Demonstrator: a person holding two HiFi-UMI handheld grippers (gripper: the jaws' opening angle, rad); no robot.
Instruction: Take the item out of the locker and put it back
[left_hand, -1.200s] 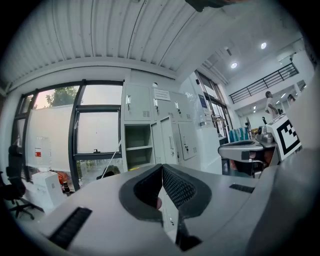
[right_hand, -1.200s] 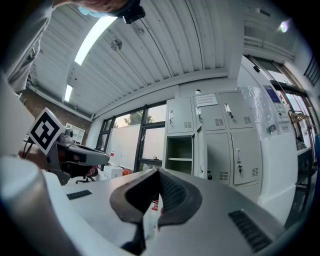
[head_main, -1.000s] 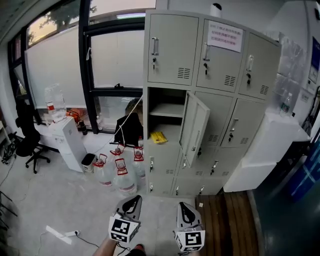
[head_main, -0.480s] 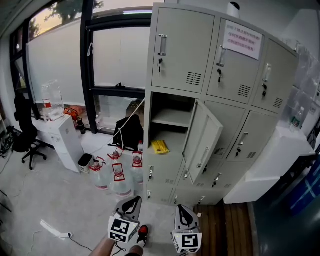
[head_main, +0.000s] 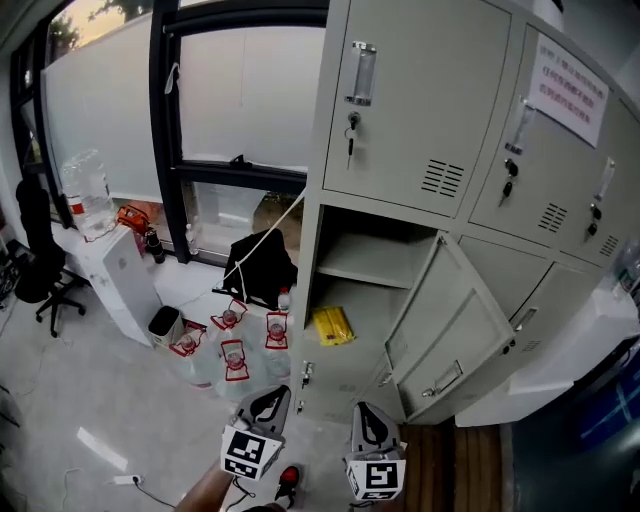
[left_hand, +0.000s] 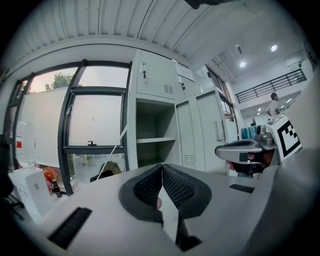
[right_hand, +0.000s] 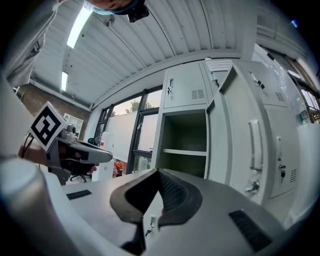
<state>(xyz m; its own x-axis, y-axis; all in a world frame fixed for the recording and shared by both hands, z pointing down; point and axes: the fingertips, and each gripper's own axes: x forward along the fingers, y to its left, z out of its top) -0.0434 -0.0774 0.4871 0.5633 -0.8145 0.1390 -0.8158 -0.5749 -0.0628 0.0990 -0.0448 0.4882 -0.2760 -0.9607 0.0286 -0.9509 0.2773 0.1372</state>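
Observation:
A grey bank of lockers (head_main: 430, 110) stands ahead. One middle compartment is open, its door (head_main: 455, 335) swung out to the right. A yellow packet (head_main: 333, 325) lies on that compartment's floor under a bare shelf (head_main: 370, 268). Both grippers hang low in the head view, well short of the locker. My left gripper (head_main: 271, 401) is shut with nothing between its pads. My right gripper (head_main: 368, 417) is shut and empty too. The left gripper view looks at the open compartment (left_hand: 155, 135); the right gripper view shows it as well (right_hand: 185, 142), with the door (right_hand: 240, 140) beside it.
Several water jugs with red caps (head_main: 232, 355) stand on the floor left of the locker, beside a black bag (head_main: 262, 270). A white water dispenser (head_main: 120, 280), an office chair (head_main: 40, 270) and a window (head_main: 235, 90) lie further left. A white cabinet (head_main: 590, 330) sits right.
The head view has closed in on the locker; the open compartment and the yellow packet now look larger and nearer. Both grippers stay shut, low in the view.

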